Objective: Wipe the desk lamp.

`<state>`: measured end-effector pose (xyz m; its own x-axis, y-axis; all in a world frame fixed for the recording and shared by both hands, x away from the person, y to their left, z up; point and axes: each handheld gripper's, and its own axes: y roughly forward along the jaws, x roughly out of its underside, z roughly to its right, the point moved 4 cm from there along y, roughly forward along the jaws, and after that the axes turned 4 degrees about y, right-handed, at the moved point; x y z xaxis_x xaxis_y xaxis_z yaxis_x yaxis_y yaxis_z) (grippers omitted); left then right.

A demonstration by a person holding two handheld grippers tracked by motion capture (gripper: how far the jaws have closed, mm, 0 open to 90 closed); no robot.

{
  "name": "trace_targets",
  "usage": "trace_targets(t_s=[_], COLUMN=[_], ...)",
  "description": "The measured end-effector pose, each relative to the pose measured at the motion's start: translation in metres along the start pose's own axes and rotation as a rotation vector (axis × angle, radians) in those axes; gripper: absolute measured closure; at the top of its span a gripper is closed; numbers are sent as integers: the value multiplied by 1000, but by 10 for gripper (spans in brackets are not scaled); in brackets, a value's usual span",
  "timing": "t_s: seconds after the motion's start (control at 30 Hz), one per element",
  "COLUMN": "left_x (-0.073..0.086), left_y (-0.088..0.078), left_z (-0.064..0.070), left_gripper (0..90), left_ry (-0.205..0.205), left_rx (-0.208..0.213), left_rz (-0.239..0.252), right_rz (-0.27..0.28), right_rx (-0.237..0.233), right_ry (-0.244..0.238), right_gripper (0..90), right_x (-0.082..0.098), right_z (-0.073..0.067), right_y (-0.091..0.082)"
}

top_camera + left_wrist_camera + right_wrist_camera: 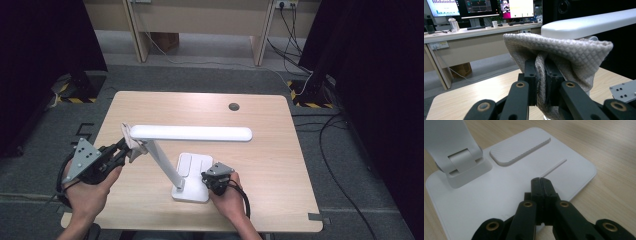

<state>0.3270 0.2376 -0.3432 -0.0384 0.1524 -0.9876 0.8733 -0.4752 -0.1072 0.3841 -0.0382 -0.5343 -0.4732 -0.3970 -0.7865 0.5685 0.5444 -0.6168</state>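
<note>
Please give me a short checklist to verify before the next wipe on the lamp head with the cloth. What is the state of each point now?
1. Cloth held firmly: ok, the left tongs are shut on a fold of it.
2. Cloth at the lamp head: ok, it sits at the head's left end, by the hinge.
3. Lamp base steadied: ok, the shut right tongs rest their tips on the base plate.
4. Right tongs clear of the raised pad: ok, they are apart from it.
5. Table free along the head: ok.
6. Dirt left on the head: cannot tell.
</note>
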Motion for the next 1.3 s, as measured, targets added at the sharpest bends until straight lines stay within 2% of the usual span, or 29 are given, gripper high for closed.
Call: trace_targets(t_s=[0.07,0.3,0.37,0.4,0.5,1.03,1.3], left_x=[-1,-4,-4,-3,-2,12,15], left_y=[1,5,6,7,7,7,7], left_z=[1,0,0,1,2,7,8], left_gripper=[819,816,816,817,817,816,817], left_ry=[12,94,113,106,125,112,115], left_rx=[5,26,20,29,14,30,23], left_rz=[0,-17,-21,-25,-27,-49,-54], right_rz=[-1,0,0,0,2,2,3], right_rx=[0,1,1,1,3,1,3], right_ry=[0,-2,-2,-1,-2,0,-2], right_gripper=[900,900,900,900,900,900,900], right_x=[0,0,0,0,0,0,0], right_z=[0,0,0,0,0,0,0], right_y=[0,0,0,0,0,0,0])
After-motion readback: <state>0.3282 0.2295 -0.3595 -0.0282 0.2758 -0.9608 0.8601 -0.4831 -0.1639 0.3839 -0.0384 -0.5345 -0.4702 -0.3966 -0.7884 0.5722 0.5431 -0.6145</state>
